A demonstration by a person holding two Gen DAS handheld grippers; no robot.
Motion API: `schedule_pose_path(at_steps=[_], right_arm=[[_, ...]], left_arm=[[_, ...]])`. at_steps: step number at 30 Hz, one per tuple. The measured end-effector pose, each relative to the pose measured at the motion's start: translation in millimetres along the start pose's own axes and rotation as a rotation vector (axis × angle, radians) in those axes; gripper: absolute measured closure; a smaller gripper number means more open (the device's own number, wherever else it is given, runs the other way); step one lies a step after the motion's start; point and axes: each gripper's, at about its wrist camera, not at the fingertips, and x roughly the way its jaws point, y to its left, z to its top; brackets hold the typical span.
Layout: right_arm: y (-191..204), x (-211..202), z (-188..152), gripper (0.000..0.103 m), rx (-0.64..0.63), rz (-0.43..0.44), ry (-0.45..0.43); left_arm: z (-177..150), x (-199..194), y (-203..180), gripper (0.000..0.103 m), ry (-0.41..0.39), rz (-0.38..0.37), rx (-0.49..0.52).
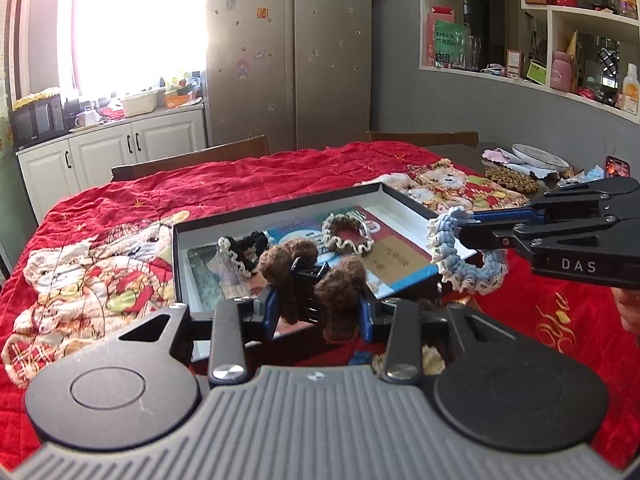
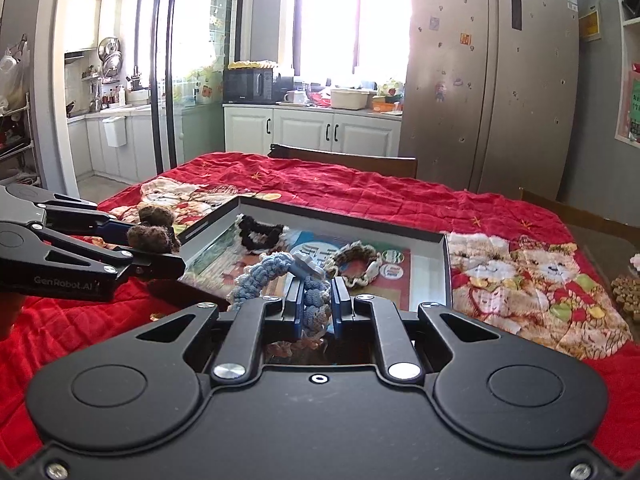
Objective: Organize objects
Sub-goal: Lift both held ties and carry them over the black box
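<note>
The left claw [image 1: 320, 300] pinches a fuzzy brown hair clip [image 1: 316, 276] at the near edge of the box [image 1: 404, 196]; the right claw [image 2: 316, 300] squeezes a blue hair tie [image 2: 272, 276]; a black hair tie [image 1: 246, 250] and a cream hair tie [image 1: 347, 236] lie inside, on the red bench [image 1: 240, 184].

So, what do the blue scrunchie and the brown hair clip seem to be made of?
The blue scrunchie looks like crocheted yarn, matte, with looped stitches and a pale frilly edge. The brown hair clip seems to be a glossy black plastic claw carrying fuzzy brown pompoms, perhaps plush or faux fur; the fibre itself cannot be told.
</note>
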Motion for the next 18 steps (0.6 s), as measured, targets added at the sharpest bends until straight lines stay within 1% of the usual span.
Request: schedule_pose_path(at_steps=[10,18], right_arm=[[-12,24,20,0.089,0.021,-0.038,-0.021],[-31,55,34,0.089,0.041,-0.089,-0.015]], left_arm=[[18,26,6,0.061,-0.002,0.001,-0.021],[35,53,8,0.061,-0.002,0.011,-0.039]])
